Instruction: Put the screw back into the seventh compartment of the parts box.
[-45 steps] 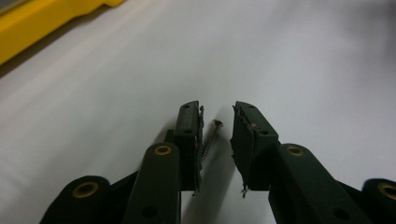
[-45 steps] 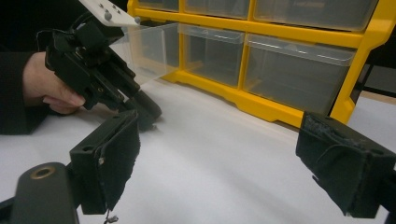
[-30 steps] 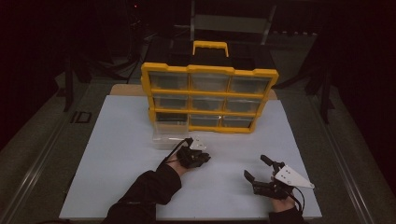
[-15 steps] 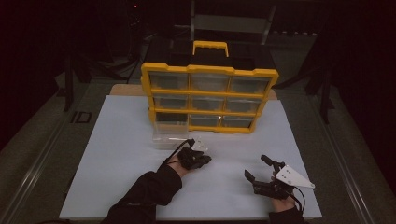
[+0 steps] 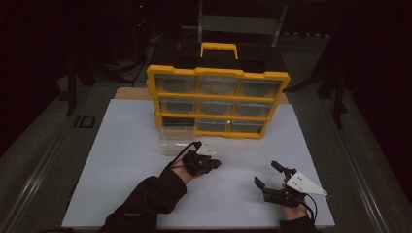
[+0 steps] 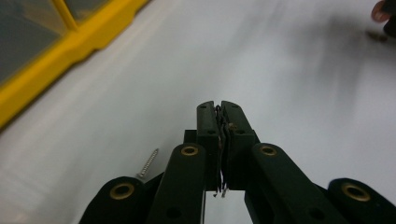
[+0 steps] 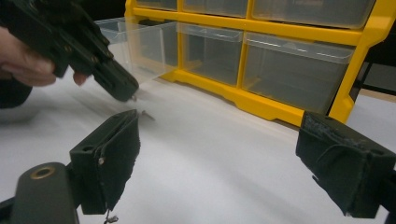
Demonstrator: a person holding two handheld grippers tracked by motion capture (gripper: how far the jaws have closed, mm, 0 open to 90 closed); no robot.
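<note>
1. L gripper (image 5: pixel 212 164): jaws pressed together, nothing seen between them, tips just above white mat (image 5: pixel 121 160).
2. Screw (image 6: pixel 148 163) lies on mat just beside L jaws.
3. R gripper (image 5: pixel 266 175): jaws wide apart, empty.
4. Clear drawer (image 5: pixel 174 140) out in front of yellow organizer (image 5: pixel 218 102).

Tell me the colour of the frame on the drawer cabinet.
Yellow. The cabinet frame shows best in the high view, around clear drawers.
</note>
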